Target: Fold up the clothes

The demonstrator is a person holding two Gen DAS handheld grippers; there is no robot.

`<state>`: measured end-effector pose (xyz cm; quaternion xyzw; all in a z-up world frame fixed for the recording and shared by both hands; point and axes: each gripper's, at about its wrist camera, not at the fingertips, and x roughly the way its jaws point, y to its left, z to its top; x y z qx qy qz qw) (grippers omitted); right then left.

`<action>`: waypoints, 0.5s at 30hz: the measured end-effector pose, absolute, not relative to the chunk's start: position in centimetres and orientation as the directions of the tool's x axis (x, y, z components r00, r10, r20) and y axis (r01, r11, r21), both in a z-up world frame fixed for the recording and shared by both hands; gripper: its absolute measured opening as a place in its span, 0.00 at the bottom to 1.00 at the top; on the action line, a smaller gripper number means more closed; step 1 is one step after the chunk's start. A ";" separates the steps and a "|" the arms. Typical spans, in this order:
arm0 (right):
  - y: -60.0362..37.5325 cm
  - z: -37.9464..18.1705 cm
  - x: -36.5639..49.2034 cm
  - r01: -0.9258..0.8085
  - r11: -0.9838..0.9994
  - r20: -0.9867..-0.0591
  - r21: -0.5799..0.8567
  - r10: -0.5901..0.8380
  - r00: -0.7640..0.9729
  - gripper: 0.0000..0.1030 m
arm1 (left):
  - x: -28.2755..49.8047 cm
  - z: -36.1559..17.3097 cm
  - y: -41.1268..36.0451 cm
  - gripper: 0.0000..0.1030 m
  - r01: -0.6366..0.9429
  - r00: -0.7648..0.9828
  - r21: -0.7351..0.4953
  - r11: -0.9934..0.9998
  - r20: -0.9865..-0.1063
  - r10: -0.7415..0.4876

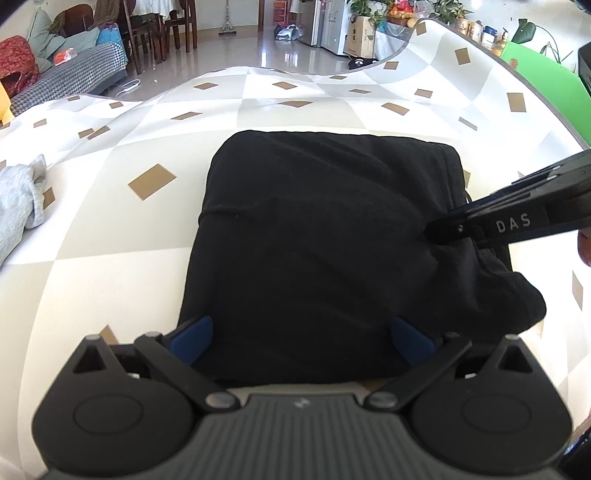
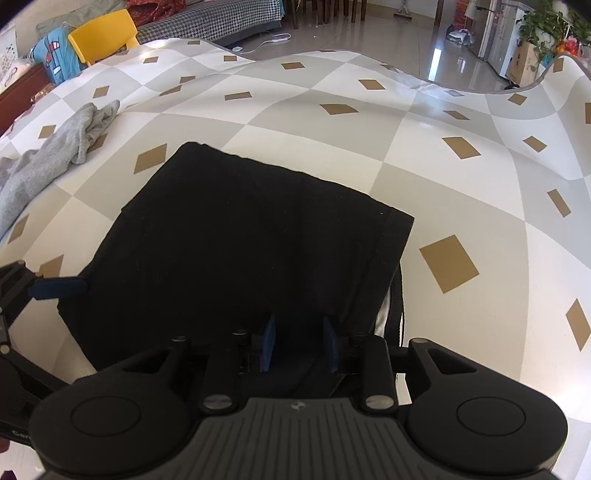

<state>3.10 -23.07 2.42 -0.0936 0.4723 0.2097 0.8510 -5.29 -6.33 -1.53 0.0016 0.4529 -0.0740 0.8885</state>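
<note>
A black garment [image 1: 317,240] lies folded into a thick square on the checked mat [image 1: 288,107]. My left gripper [image 1: 301,332] stands wide open over its near edge, one blue pad at each side of the cloth and neither pressing it. From the right, my right gripper [image 1: 434,232] reaches onto the garment's right edge. In the right wrist view the right gripper [image 2: 299,343] has its blue pads a little apart, with the black garment [image 2: 240,240] lying slack between and below them. A blue finger [image 2: 59,288] of the left gripper shows at the left.
A crumpled grey garment [image 1: 22,206] [image 2: 55,158] lies on the mat to the left. The mat's far edge curls up, with shiny floor beyond it. A yellow chair [image 2: 99,33], a checked sofa [image 1: 74,70] and a green board [image 1: 543,85] stand around.
</note>
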 end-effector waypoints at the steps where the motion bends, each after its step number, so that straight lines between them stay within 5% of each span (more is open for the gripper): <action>1: -23.2 2.7 3.1 -0.428 0.902 -0.832 0.061 0.283 0.477 0.27 | -5.6 -1.5 -6.0 1.00 0.121 0.575 -0.062 0.991 -0.809 -0.121; 15: -21.4 2.5 4.8 -0.360 0.909 -0.751 0.209 0.385 0.537 0.27 | -8.1 -0.7 -4.1 1.00 0.059 0.592 -0.076 0.995 -0.800 -0.096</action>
